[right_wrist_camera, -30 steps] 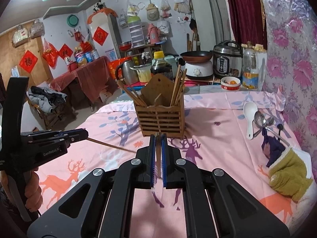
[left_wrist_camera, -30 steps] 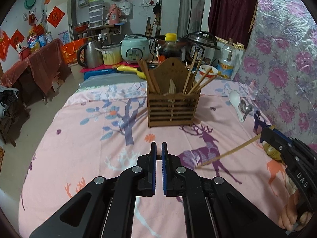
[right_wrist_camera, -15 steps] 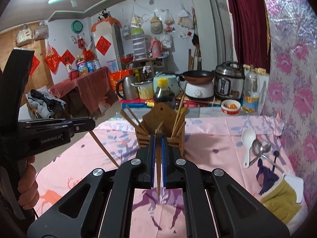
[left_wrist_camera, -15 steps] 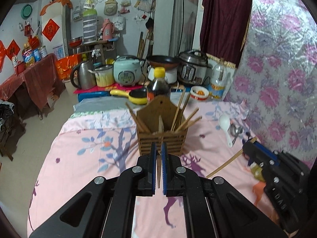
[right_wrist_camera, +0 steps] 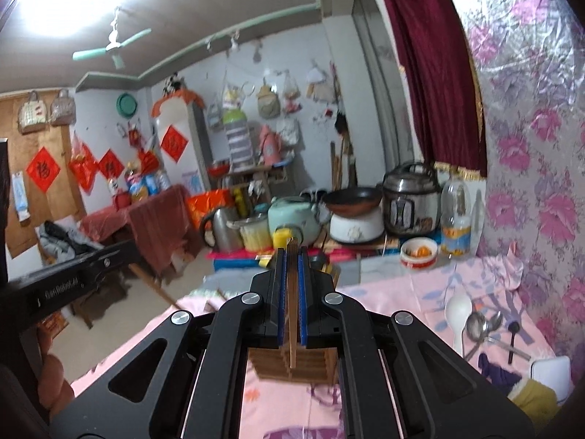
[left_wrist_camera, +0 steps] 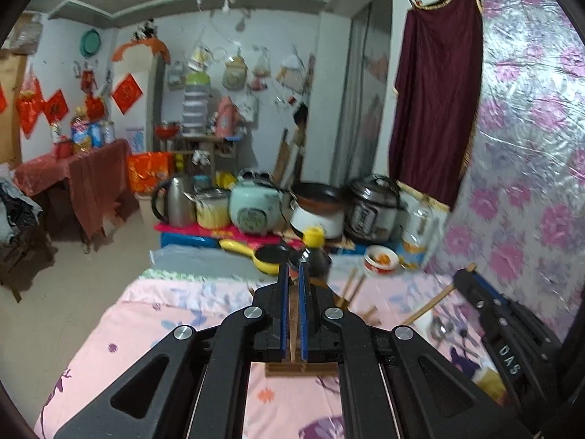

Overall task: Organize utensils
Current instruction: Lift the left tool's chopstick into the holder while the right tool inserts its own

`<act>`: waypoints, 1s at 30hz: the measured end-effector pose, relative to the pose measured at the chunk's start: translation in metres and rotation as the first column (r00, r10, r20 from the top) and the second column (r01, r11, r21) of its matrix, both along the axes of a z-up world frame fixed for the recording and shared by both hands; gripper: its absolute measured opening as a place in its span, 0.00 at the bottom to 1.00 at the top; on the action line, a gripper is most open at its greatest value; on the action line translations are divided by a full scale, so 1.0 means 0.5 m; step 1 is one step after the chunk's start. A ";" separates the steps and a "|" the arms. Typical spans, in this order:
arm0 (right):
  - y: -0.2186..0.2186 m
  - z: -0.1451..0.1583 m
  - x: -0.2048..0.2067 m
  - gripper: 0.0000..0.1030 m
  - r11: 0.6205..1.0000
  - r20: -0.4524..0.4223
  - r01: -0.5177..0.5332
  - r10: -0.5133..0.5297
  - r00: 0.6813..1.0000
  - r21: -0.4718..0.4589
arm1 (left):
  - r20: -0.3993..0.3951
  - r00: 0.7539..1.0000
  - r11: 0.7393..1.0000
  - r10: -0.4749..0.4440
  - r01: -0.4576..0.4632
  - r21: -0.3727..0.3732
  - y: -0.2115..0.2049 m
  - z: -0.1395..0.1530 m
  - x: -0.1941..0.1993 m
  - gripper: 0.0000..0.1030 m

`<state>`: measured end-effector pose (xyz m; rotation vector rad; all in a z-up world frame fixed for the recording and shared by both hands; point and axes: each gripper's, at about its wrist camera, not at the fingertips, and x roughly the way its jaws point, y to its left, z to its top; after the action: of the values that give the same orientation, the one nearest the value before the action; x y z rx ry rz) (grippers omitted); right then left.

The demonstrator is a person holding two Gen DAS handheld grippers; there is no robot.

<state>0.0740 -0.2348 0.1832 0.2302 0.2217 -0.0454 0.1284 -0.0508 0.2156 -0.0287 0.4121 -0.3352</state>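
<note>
Left gripper — blue-padded jaws nearly together, clamped on 1 thin wooden chopstick that runs up the narrow gap between them. Right gripper — jaws likewise pressed on a 2nd chopstick, its top end showing above the pads and its lower end hanging in front of the holder. Wooden slatted utensil holder stands on the pink printed tablecloth, directly below and ahead of both grippers, largely hidden behind their frames. Further chopsticks lean out of it. To the right on the cloth lie a white spoon and metal spoons.
</note>
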 end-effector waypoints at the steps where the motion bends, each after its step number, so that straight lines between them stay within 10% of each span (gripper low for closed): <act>1: 0.001 0.001 0.005 0.06 1.000 0.013 0.011 -0.011 1.000 -0.002 | 0.013 1.000 1.000 0.004 -0.004 0.003 -0.005 -0.002 0.004 0.05; 20: 0.000 -0.035 0.168 0.06 0.999 0.072 0.023 -0.021 0.997 -0.027 | 0.060 0.998 0.998 0.011 -0.007 -0.070 -0.051 -0.035 0.165 0.05; 30: 0.009 -0.118 0.260 0.06 0.999 -0.083 -0.013 0.010 0.996 -0.032 | -0.042 0.999 0.999 0.028 -0.030 -0.045 -0.071 -0.127 0.265 0.05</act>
<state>0.2042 -0.2305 0.1239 0.1951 0.3050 -0.0471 0.2608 -0.0861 0.1523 -0.0860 0.4449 -0.3156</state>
